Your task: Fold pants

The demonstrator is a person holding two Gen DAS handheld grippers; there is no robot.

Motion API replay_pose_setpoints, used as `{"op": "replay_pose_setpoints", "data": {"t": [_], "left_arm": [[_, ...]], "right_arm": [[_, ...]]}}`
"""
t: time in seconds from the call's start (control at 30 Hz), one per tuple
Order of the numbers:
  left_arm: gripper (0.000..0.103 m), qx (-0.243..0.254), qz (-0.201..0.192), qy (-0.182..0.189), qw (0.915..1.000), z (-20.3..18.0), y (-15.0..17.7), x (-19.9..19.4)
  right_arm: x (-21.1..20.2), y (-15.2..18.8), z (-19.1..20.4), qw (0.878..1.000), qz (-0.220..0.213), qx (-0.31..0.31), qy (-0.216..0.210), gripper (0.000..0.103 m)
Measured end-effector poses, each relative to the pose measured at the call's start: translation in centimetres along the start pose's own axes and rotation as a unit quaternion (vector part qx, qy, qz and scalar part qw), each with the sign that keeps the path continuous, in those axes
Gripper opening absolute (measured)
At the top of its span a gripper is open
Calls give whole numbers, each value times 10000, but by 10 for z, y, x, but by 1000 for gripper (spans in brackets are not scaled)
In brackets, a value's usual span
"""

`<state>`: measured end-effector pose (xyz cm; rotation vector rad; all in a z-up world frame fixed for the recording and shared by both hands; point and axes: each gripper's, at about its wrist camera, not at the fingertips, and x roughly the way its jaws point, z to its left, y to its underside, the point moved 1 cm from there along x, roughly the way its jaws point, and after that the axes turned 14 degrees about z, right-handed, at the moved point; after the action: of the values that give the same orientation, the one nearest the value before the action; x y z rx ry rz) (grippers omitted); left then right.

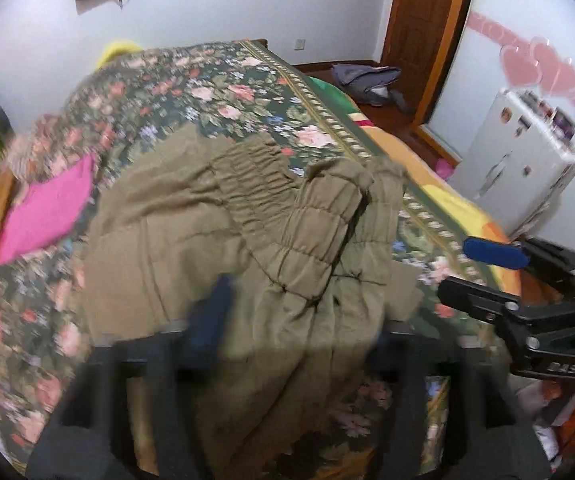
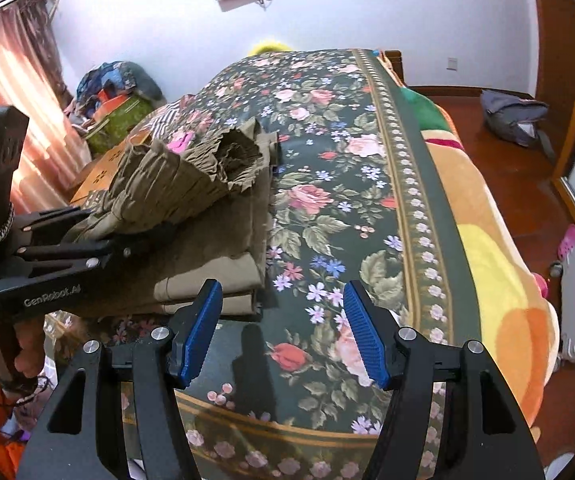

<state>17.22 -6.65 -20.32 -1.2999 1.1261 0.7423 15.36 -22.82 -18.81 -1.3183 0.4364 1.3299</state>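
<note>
**Pants part-folded on the bed, waistband end still bunched**

Left wrist view: olive pants point(image 1: 215, 240) lie on the floral bedspread point(image 1: 191, 80), the elastic waistband point(image 1: 319, 216) heaped toward the right. The left tongs point(image 1: 287, 320) sit low over the cloth, badly blurred; one blue pad point(image 1: 215, 304) shows, the other is lost under fabric. They look spread wide with cloth lying between, not pinched. The right tongs point(image 1: 495, 256) enter at the right edge.

Right wrist view: right tongs point(image 2: 283, 328) stand half apart, empty, over bare bedspread just beside the stacked pant layers point(image 2: 215, 280). To do this well, I judge: flatten the waistband first, then align edges.

Hidden: the far pant legs and the left fingertips.
</note>
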Motion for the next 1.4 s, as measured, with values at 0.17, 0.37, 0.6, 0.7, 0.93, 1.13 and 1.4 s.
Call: {"op": "replay_pose_setpoints", "data": {"t": [0.17, 0.37, 0.6, 0.7, 0.93, 1.13, 1.4], "left_arm": [[94, -132, -187, 201, 9995, 0, 3, -14], [94, -325, -664, 86, 9972, 26, 2, -48], [95, -1062, -599, -460, 9915, 113, -10, -49], [95, -1350, -311, -479, 9892, 141, 0, -30], [95, -1380, -1, -473, 9893, 144, 35, 4], [95, -1308, 22, -141, 9913, 131, 43, 4], [95, -1291, -23, 84, 9916, 96, 52, 11]], "right_arm": [[-4, 0, -1, 10000, -75, 47, -17, 60], [-9, -1, 6, 9999, -102, -43, -90, 60], [1, -1, 28, 9994, 58, -249, -231, 60], [11, -1, 38, 9987, 211, -349, -303, 60], [37, -8, 48, 9960, 493, -738, -122, 65], [51, -31, 28, 9944, 627, -831, 200, 65], [53, -55, 0, 9954, 516, -439, 674, 65]]}}
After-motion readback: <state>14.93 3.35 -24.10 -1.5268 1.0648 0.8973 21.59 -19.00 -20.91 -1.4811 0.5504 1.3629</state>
